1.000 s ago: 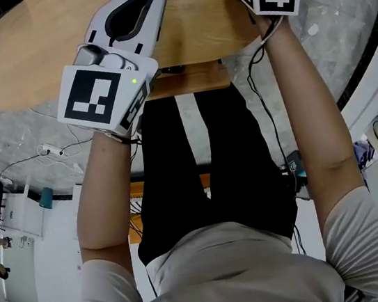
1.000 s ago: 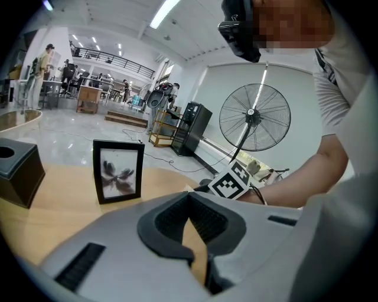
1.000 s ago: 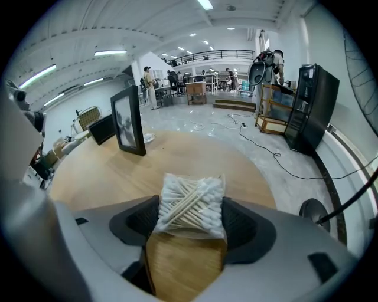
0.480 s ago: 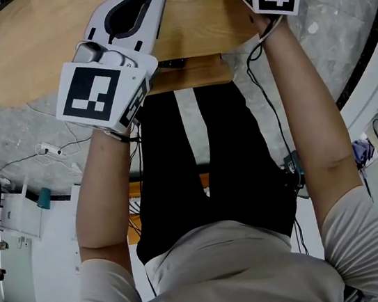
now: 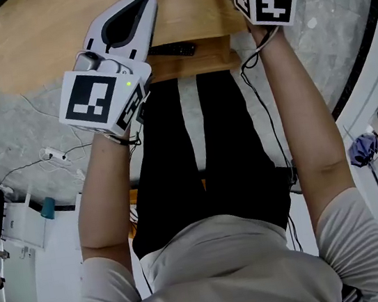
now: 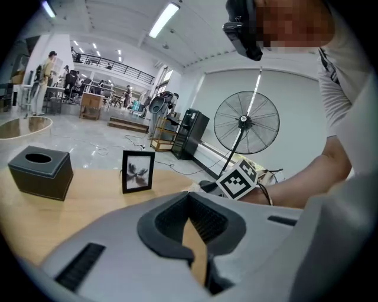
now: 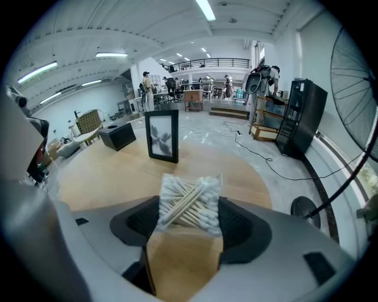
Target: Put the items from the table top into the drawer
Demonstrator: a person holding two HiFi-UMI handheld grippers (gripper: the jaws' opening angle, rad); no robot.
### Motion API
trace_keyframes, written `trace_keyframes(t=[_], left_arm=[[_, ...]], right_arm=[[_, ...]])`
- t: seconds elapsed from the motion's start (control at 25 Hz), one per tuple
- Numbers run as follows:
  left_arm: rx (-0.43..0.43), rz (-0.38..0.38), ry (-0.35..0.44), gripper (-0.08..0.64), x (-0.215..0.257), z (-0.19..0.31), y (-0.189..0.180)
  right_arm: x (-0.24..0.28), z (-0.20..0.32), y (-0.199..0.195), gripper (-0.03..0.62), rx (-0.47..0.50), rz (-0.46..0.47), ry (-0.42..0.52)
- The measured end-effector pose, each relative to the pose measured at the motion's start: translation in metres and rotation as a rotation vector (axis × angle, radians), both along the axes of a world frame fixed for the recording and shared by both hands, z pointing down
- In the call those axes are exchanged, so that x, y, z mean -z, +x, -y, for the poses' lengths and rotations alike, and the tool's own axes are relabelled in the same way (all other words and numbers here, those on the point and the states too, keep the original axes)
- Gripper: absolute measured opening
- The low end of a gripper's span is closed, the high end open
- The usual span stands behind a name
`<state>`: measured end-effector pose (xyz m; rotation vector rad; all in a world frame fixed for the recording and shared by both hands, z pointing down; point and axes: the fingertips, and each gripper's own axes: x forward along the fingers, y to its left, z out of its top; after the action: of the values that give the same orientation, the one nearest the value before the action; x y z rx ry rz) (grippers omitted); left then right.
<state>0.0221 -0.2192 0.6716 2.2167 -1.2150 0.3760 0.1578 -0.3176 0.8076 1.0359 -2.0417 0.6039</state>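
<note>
1. The right gripper point(image 7: 188, 211) is clamped on a pack of cotton swabs point(image 7: 189, 200), holding it over the worktop point(image 7: 112, 177).
2. The drawer point(image 5: 194, 64) sits under the worktop's near edge, between the two grippers and back toward the person, so the pack likely travels backward and down.
3. The left gripper point(image 6: 198, 233) has its jaws together, holding nothing.

Pedestal fan point(image 6: 246, 121) noted far right, upright; its round base point(image 7: 304, 207) seen on the floor point(image 5: 31, 128). Black cabinet point(image 7: 301, 118) stood just left of the fan. White power strip point(image 5: 54, 155) with cables laid near left. Ceiling light strips point(image 7: 207, 9) lit. People point(image 7: 146, 88) seen far back, railed mezzanine point(image 7: 221, 61) above.
</note>
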Motion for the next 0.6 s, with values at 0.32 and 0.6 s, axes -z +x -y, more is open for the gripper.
trace_keyframes(t=[0.32, 0.6], left_arm=[[-0.044, -0.028, 0.038, 0.009, 0.022, -0.053, -0.018], [-0.064, -0.037, 0.038, 0.009, 0.023, -0.098, 0.002]], right_arm=[[0.035, -0.079, -0.006, 0.316, -0.08, 0.0, 0.025], [0.035, -0.166, 0.0, 0.316, -0.031, -0.01, -0.011]])
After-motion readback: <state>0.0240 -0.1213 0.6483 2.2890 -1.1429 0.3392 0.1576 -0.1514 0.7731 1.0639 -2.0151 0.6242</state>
